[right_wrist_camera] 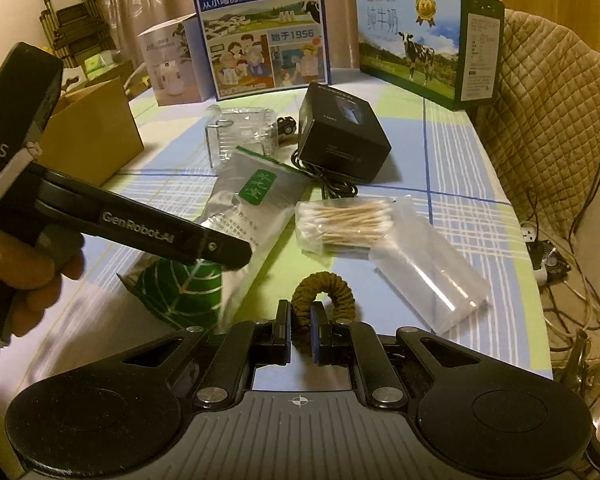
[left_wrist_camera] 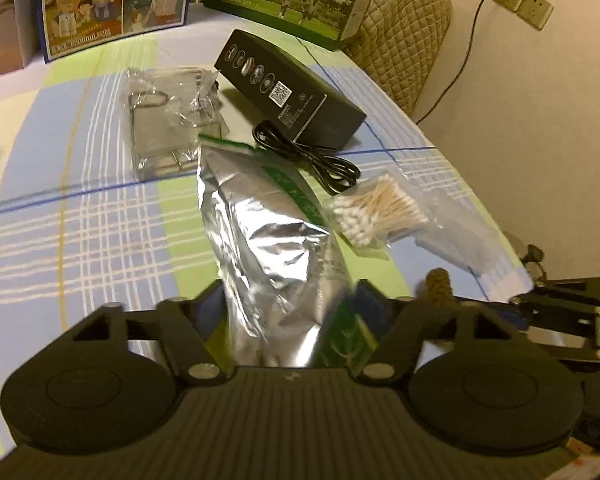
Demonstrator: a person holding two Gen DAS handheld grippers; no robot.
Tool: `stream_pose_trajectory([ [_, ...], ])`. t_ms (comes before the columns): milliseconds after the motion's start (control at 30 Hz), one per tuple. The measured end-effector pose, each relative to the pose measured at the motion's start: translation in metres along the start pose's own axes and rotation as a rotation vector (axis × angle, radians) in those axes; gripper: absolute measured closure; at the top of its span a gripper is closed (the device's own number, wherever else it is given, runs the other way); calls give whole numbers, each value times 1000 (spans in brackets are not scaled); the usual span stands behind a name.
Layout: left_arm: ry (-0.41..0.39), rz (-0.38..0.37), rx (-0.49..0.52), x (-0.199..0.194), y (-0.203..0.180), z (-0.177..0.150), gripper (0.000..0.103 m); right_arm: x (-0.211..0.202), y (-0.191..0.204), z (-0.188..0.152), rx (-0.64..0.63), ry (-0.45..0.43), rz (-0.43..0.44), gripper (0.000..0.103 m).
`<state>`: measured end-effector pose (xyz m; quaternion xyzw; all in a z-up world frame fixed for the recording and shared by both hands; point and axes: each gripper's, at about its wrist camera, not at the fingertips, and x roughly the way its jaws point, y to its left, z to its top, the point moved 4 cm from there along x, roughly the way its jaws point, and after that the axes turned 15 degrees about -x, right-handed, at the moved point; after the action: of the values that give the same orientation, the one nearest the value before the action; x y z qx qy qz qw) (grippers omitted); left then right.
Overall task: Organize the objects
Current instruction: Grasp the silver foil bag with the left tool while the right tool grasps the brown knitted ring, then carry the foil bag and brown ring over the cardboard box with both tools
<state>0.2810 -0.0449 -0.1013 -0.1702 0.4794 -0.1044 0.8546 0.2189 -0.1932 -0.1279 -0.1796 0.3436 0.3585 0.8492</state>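
Observation:
A silver foil pouch (left_wrist_camera: 276,240) with a green label lies lengthwise on the checked tablecloth (left_wrist_camera: 80,220). My left gripper (left_wrist_camera: 288,300) is shut on its near end, one finger on each side. The right wrist view shows that gripper's finger over the pouch's green bottom (right_wrist_camera: 180,284), held by a hand (right_wrist_camera: 28,272). A brown braided loop (right_wrist_camera: 322,292) is held in my right gripper (right_wrist_camera: 302,332), shut on the loop's near side just above the table. The loop (left_wrist_camera: 438,284) also shows at the right of the pouch.
A bag of cotton swabs (right_wrist_camera: 344,220), a clear plastic case (right_wrist_camera: 428,276), a black box (right_wrist_camera: 344,136) with a black cable (right_wrist_camera: 332,184) and a clear packet (right_wrist_camera: 240,132) lie beyond. Milk cartons (right_wrist_camera: 260,28) stand at the back, a cardboard box (right_wrist_camera: 88,136) left, a quilted chair (right_wrist_camera: 540,120) right.

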Motion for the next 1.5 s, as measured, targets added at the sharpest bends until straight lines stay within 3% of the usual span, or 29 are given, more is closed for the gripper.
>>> stream_pose_trajectory([
  [167,21,32,33,-19,8,-9,55,-8,8,1,-7,-6,7,97],
  [367,54,103,63,-47,27,-22,55,-20,16,-1,-9,-14,6,97],
  [433,47,110,56,-53,33,-22,50,-21,18,-1,-10,-14,10,97],
  [500,27,116,40,-56,37,-18,38,-20,21,-1,-10,-12,11,97],
  [767,37,115,20,-38,38,-6,23,-8,28,3,-5,-10,27,97],
  [867,47,135,45,-30,37,-6,23,-5,29,4,-4,-9,27,97],
  [1133,57,150,52,-25,38,-9,35,-3,28,4,10,-8,29,97],
  [1200,59,131,50,-27,36,-11,48,-3,28,4,9,-7,26,97],
  [1500,37,130,68,-39,30,-12,60,-14,30,4,17,-16,14,97],
])
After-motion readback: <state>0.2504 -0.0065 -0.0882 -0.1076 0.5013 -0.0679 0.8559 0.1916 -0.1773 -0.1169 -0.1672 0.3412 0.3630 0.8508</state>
